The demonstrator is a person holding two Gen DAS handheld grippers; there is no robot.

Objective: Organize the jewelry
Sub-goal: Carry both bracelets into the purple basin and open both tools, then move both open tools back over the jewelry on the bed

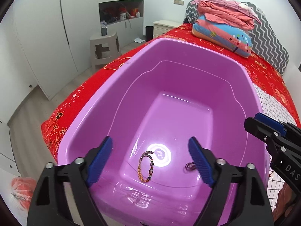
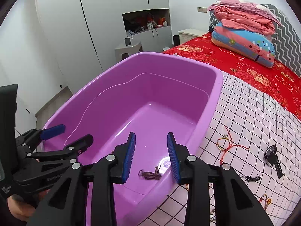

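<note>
A purple tub (image 1: 90,113) is seen on the bed (image 1: 79,96), and both tools are held above its near end. The left tool (image 1: 150,160) is spread wide and nothing is gripped in it; the right tool (image 2: 151,156) is parted to a middling gap and is likewise empty. Two pieces already lie on the tub floor: a braided multicoloured bracelet (image 1: 146,166), and a dark maroon cord (image 2: 150,174) seen directly beneath the right tool.

The pieces not yet sorted are spread on the checked cloth (image 2: 254,113) outside the tub, all at about 3 to 4 o'clock from the right tool: a red string bracelet (image 2: 228,144) just beside the tub wall, a black watch (image 2: 272,157) farther out, and a small dark chain (image 2: 251,178). The red string's long axis is judged to run roughly from 11 to 5 o'clock. The right tool is clearly the nearer one, so a swing rightward over the tub rim is likely called for.
</note>
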